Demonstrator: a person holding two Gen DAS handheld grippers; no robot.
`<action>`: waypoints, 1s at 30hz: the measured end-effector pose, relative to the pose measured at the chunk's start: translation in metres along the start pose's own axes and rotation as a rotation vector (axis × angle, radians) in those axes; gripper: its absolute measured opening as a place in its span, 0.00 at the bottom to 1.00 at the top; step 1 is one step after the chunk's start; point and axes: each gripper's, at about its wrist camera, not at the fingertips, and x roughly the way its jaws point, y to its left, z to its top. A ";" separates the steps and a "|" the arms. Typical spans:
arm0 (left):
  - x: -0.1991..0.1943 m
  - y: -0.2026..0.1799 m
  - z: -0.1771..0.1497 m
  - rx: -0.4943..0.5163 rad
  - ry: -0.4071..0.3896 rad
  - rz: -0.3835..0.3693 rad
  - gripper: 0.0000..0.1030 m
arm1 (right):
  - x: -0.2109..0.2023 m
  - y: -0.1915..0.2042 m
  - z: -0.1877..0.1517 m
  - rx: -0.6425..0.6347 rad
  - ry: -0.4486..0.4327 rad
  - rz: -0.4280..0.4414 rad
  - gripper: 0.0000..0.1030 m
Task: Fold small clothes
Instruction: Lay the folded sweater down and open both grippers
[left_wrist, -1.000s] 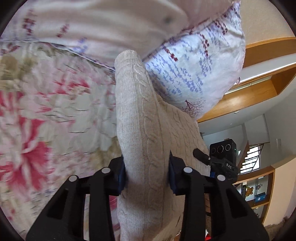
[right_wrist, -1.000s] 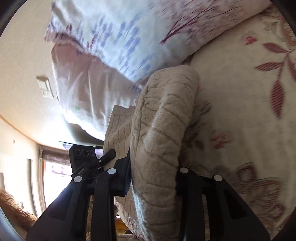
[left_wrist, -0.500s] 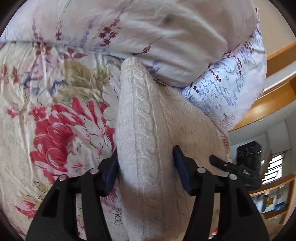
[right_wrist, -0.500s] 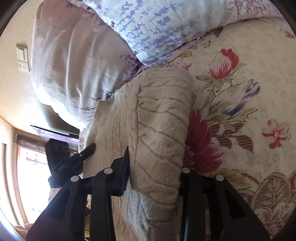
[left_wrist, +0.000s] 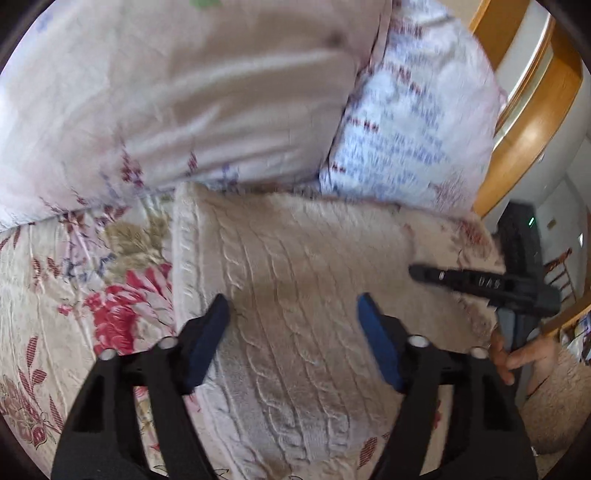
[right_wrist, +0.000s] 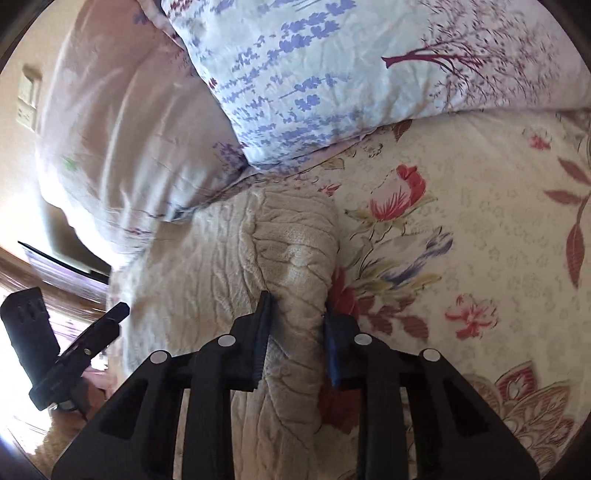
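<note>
A cream cable-knit sweater (left_wrist: 295, 251) lies folded on the floral bedspread (left_wrist: 74, 295), its far edge against the pillows. My left gripper (left_wrist: 293, 301) hovers just over its near part, jaws wide open, blue pads clear of the knit. In the right wrist view the sweater (right_wrist: 207, 258) has a thick folded right edge. My right gripper (right_wrist: 295, 302) is closing on that edge, both pads pressing into the knit. The right gripper's finger (left_wrist: 480, 284) and the hand (left_wrist: 517, 354) holding it show at the right of the left wrist view.
A pale pink pillow (left_wrist: 184, 92) and a blue-printed pillow (left_wrist: 406, 129) lie right behind the sweater. A wooden bed frame (left_wrist: 535, 110) curves at the far right. Flowered bedspread (right_wrist: 461, 221) stretches to the right of the sweater.
The left gripper let go of the sweater's left fold, opened wide and lifted; the fold now lies flat. The right gripper kept its hold on the right edge and lowered it onto the bed.
</note>
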 end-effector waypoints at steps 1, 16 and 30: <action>0.006 -0.002 -0.001 0.009 0.012 0.015 0.60 | 0.002 0.001 0.002 -0.019 0.000 -0.028 0.26; -0.027 -0.009 -0.029 0.109 -0.093 0.188 0.69 | -0.052 0.050 -0.039 -0.286 -0.179 -0.138 0.54; -0.007 0.017 -0.058 -0.008 -0.004 0.204 0.79 | -0.010 0.050 -0.075 -0.326 -0.033 -0.218 0.59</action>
